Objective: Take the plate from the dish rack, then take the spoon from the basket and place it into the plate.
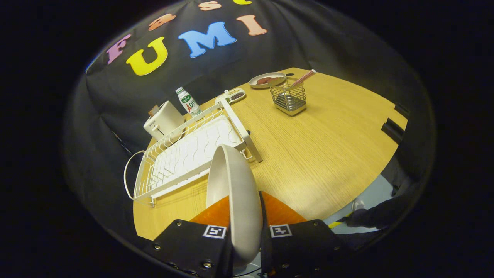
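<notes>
The lower rim of the white round ceramic plate [233,200] is hidden where it drops between the gripper [247,241] fingers, and the fingertips themselves are covered by the plate's body, so the contact is seen only from the housings inward. The plate stands on edge, clamped between the two fingers, which are drawn narrow against its two faces; its hollow side faces the rack. It hangs above the table, just in front of the white wire dish rack [185,154], whose slots are bare.

Well beyond the fingers stands the square metal wire basket [288,98], with the pink-handled spoon [303,77] leaning out of it; the spoon's bowl is lost inside the mesh. Behind the basket lies a small round dish [266,80] holding something reddish, too small to identify. Near the rack's far end are a white toaster [164,121], a small bottle with a green label [188,102], and a narrow white tray [232,95] with dark contents.

The surface is a light wood-grain table [328,146]. An orange mat [281,212] lies on it under the plate. Black cloth walls the booth behind. Past the table's near edge, pale floor [370,193] and a dark sleeve [380,216] show.
</notes>
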`<state>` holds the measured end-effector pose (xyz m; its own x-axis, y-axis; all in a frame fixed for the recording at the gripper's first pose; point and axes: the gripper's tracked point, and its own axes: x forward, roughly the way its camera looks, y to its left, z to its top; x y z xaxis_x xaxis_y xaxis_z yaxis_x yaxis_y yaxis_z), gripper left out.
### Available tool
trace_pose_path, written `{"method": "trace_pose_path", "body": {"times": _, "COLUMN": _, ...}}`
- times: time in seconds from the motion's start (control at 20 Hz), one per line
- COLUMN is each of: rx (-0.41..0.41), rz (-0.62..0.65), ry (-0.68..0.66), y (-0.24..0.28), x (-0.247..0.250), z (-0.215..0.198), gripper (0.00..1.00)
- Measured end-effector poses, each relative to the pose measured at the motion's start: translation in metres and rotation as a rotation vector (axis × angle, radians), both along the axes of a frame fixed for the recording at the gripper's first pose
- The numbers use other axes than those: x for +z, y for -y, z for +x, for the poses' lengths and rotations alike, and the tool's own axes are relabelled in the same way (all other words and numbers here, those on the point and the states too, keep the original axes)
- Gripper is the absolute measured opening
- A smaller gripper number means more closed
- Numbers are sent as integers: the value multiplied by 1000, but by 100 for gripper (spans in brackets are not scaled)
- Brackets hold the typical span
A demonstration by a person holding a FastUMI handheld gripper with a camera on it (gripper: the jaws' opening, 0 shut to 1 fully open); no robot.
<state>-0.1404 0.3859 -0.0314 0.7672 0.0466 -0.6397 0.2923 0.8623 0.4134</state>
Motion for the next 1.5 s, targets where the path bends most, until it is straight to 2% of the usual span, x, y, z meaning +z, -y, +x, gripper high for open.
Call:
{"method": "trace_pose_path", "body": {"times": 0.4, "rx": -52, "rz": 220, "ry": -14, "y": -4, "x": -29, "z": 3, "gripper": 30}}
{"method": "trace_pose_path", "body": {"times": 0.8, "rx": -72, "rz": 337, "ry": -49, "y": -12, "x": -55, "z": 16, "gripper": 35}}
{"method": "trace_pose_path", "body": {"times": 0.95, "rx": -88, "rz": 368, "ry": -45, "y": -11, "x": -55, "z": 13, "gripper": 42}}
{"method": "trace_pose_path", "body": {"times": 1.3, "rx": -96, "rz": 213, "ry": -63, "y": 9, "x": -57, "z": 3, "gripper": 45}}
{"method": "trace_pose_path", "body": {"times": 1.45, "rx": -98, "rz": 149, "ry": -73, "y": 21, "x": -57, "z": -3, "gripper": 58}}
{"method": "trace_pose_path", "body": {"times": 1.5, "rx": -93, "rz": 139, "ry": -70, "y": 24, "x": -56, "z": -4, "gripper": 58}}
